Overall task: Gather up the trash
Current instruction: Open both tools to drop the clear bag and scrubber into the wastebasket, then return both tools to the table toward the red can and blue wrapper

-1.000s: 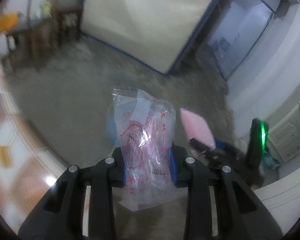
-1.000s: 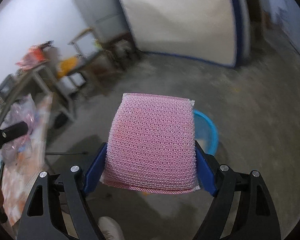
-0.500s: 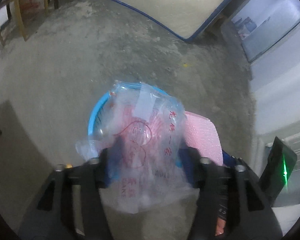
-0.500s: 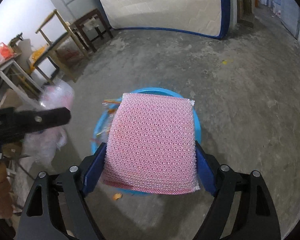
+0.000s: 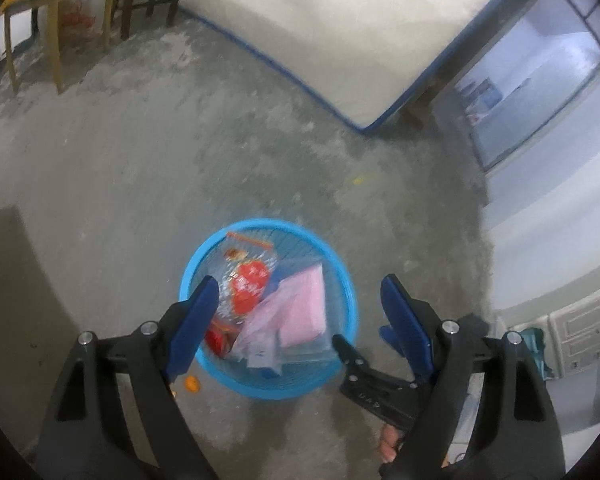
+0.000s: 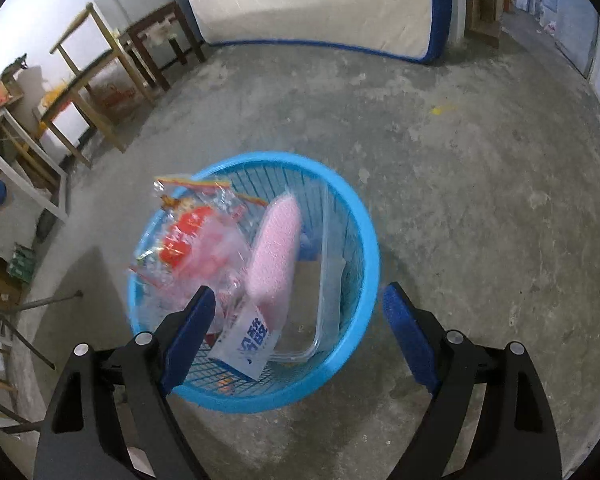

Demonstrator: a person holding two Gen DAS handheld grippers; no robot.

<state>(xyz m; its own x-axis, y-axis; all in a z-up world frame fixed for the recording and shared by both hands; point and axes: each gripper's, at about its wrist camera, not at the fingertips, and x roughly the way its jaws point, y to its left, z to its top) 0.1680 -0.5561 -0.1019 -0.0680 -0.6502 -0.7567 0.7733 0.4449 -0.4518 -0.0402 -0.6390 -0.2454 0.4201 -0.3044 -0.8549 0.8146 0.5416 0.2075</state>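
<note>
Trash sits in blue mesh basket (image 6: 370,248) on concrete floor (image 6: 480,208): pink scrub sponge (image 6: 274,256) propped on edge near middle, clear plastic bag w/ red print (image 6: 196,248) at basket's left side, clear plastic container (image 6: 328,292) against right wall, white packet w/ blue lettering (image 6: 248,338) at near edge. Same basket in left wrist view (image 5: 342,272), sponge (image 5: 304,308) and bag (image 5: 248,286) inside (both blurred).

Left gripper (image 5: 300,300) spread wide above basket, jaws just been opening, nothing between blue pads. Right gripper (image 6: 298,308) also spread wide, nothing pinched, pads clear of sponge; in left view its black body (image 5: 374,390) at lower right w/ bit of hand (image 5: 388,442) below it.

Small orange scrap (image 5: 192,384) on floor just beside basket. Mattress w/ blue edging (image 6: 320,4) upright against far wall, wooden tables (image 6: 100,64) at left.
</note>
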